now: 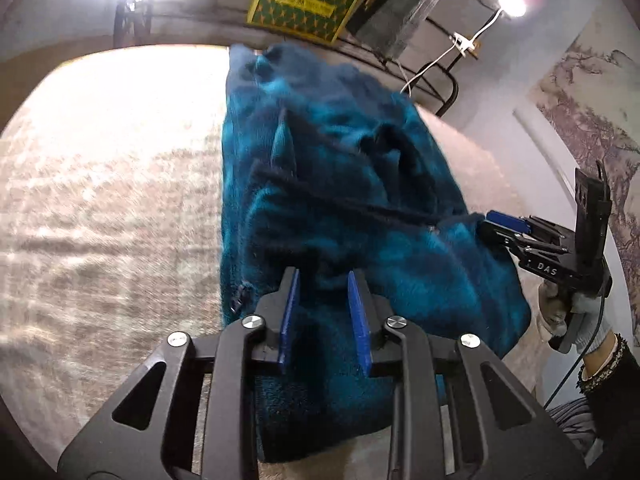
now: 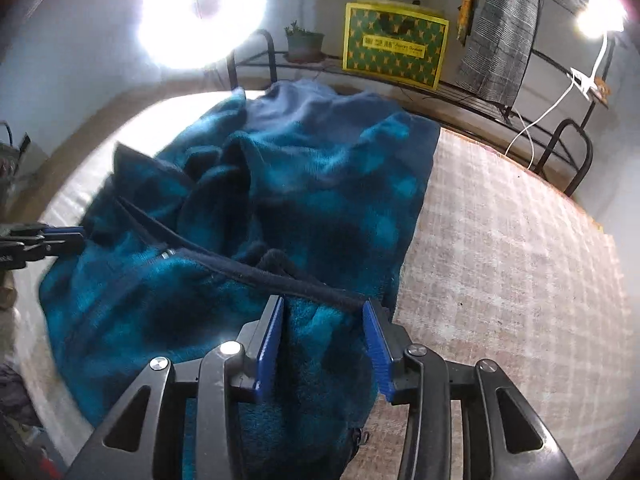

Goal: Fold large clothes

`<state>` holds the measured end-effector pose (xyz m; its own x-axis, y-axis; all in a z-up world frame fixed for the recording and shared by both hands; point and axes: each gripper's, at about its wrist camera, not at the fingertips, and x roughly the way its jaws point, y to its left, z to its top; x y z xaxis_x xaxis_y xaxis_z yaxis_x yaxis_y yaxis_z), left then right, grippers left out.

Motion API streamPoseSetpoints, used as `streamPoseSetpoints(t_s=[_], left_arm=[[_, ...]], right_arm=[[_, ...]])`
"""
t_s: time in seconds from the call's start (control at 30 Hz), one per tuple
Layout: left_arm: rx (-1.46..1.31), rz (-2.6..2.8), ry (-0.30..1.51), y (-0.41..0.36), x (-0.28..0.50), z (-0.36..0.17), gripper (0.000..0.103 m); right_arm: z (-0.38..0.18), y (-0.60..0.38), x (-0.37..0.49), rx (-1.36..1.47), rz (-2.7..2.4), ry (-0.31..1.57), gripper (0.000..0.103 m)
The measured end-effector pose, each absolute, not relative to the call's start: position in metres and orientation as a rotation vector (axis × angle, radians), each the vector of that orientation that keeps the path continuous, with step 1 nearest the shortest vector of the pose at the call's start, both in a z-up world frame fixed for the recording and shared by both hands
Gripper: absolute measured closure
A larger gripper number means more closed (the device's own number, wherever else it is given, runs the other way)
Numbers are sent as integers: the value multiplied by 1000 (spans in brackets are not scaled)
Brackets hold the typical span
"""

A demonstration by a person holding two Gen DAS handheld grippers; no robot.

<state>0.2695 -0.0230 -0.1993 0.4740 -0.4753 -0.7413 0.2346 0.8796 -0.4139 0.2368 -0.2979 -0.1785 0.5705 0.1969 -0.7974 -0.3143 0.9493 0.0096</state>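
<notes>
- The teal fleece garment point(image 1: 320, 184) lies bunched on a pale woven mat point(image 1: 100, 208), its dark trim band running across the folds.
- Left wrist view: the left gripper point(image 1: 323, 280) sits at the garment's near edge, its blue pads part-way apart with fleece bunched between them; whether they pinch it cannot be told.
- Same view: on the garment's right side, the right gripper point(image 1: 494, 222), held by a gloved hand point(image 1: 576, 312), reaches into the fabric edge; its jaws are too hidden to judge.
- Beyond the garment's far end stands a yellow and green box point(image 1: 304, 4).
- Right wrist view: the right gripper point(image 2: 326, 308) has its blue pads set fairly wide, the garment point(image 2: 280, 184) and its dark trim lying between them.
- At the garment's left edge, the left gripper point(image 2: 66, 236) touches the fleece.
- Past the garment's far end, a potted plant point(image 2: 304, 42) sits on a black metal rack point(image 2: 560, 136).
</notes>
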Motion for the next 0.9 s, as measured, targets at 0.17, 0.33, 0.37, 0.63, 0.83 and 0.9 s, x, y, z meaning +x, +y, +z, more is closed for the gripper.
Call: streamPoseSetpoints(t_s=[0.17, 0.33, 0.37, 0.63, 0.83, 0.9], left_arm=[[-259, -415, 960, -21, 283, -191, 78], [-187, -347, 975, -24, 313, -207, 77], [-169, -344, 992, -25, 318, -214, 77], [-237, -348, 1049, -7, 332, -236, 48], [-319, -383, 1001, 13, 361, -207, 48], [-311, -363, 984, 18, 376, -200, 49]], right_arm=[[-149, -315, 219, -41, 330, 796, 61], [-135, -319, 220, 31, 374, 764, 63], [-137, -315, 222, 25, 397, 780, 64], [-195, -281, 238, -127, 419, 938, 66], [-169, -304, 247, 40, 487, 911, 65], [-158, -316, 258, 63, 475, 880, 65]])
